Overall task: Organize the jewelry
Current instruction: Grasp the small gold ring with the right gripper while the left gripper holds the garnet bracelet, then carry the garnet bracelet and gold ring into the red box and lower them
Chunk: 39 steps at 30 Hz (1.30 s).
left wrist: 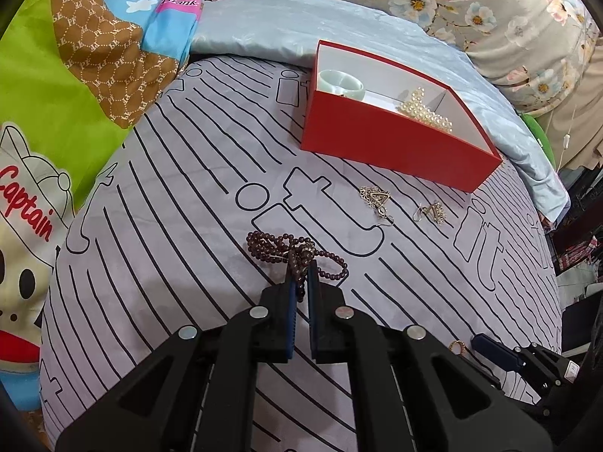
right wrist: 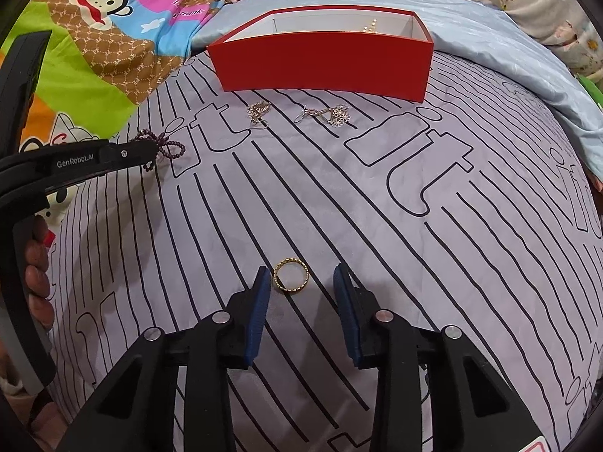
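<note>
Earrings (right wrist: 324, 115) before red box (right wrist: 324, 64)

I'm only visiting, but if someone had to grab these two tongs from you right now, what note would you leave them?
Left tongs: shut on the dark bead bracelet, which still lies partly on the bedsheet.
Right tongs: open, gold ring flat on the sheet between the tips, nearer the left one.
Done: jade bangle and pearl piece are in the red box.
Left: bracelet, ring and two earrings lying in front of the box.
</note>
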{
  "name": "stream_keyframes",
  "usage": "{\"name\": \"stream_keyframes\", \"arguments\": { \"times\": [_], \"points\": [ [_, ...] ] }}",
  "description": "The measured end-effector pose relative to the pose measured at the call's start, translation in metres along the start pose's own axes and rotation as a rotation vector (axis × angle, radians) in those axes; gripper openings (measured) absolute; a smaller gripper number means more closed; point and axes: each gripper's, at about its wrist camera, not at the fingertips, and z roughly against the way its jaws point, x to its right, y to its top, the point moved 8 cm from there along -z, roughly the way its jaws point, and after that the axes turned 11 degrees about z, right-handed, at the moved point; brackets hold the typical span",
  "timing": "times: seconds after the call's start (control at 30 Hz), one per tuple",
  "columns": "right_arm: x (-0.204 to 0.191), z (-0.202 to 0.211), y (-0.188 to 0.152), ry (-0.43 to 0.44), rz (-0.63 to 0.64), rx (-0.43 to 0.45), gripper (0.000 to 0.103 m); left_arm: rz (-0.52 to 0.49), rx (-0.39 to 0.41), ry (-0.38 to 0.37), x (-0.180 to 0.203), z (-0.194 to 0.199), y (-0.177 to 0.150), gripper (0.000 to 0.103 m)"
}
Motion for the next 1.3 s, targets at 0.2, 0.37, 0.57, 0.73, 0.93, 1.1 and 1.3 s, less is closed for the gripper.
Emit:
{"name": "stream_keyframes", "arguments": {
  "times": [0.2,0.37,0.57,0.73,0.93,1.1,1.3],
  "points": [
    [-0.003,-0.002,0.002,-0.035,0.034,0.0,0.022,-0.005,0.002,-0.001,0.001,0.002,-0.003,0.004],
    [-0.001,-0.002,0.001,-0.029,0.029,0.001,0.018,-0.008,-0.004,0.0,0.0,0.003,-0.006,0.004],
    [-0.002,0.001,0.0,-0.018,0.015,0.002,0.018,-0.01,-0.006,-0.009,0.003,0.005,-0.008,0.004],
    [0.002,0.014,0.005,-0.016,0.004,0.024,0.018,-0.02,-0.004,-0.02,0.009,0.012,-0.009,0.004],
    [0.01,0.035,0.022,-0.024,-0.009,0.074,0.018,-0.035,0.008,-0.036,0.02,0.027,-0.003,0.004],
    [0.021,0.055,0.041,-0.039,-0.019,0.126,0.018,-0.043,0.044,-0.053,0.031,0.043,0.01,0.004],
    [0.034,0.073,0.068,-0.062,-0.022,0.188,0.018,-0.056,0.083,-0.069,0.047,0.055,0.031,0.004]
  ]
}}
